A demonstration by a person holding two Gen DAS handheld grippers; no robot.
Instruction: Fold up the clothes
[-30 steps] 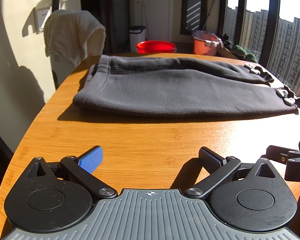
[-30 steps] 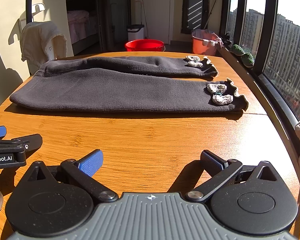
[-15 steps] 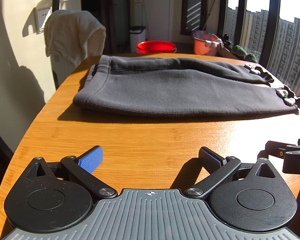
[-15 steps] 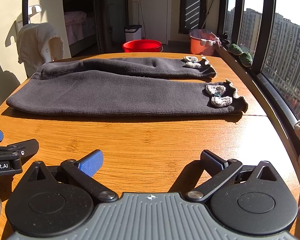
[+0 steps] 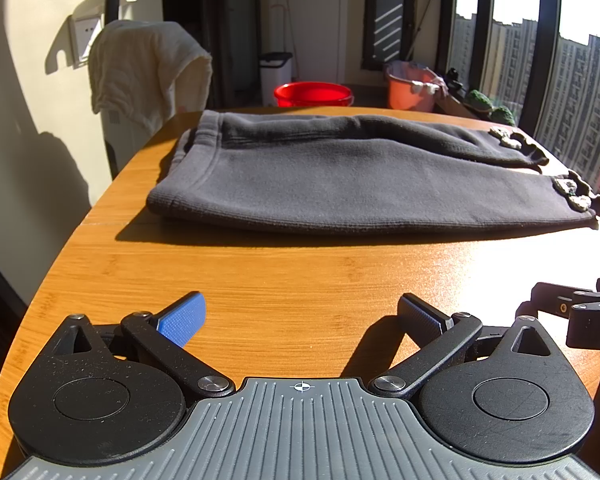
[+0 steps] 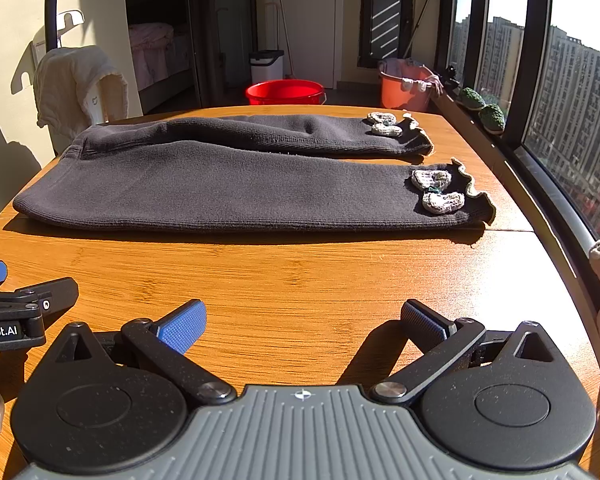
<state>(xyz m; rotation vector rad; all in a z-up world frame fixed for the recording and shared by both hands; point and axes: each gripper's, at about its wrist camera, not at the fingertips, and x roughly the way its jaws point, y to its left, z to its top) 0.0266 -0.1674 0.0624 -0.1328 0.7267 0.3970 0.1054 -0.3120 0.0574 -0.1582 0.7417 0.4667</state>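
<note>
My left gripper (image 5: 300,316) and right gripper (image 6: 303,318) hover spread wide and empty short of the dark grey knit trousers (image 6: 236,188) lying flat on the counter (image 6: 300,276); soft, limp, likely hefty, so I'd pinch waistband and frilled cuffs.

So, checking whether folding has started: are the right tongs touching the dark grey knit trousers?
Apart. The right wrist view shows the right tongs open, with a bare strip of wooden table before the dark grey knit trousers.
</note>
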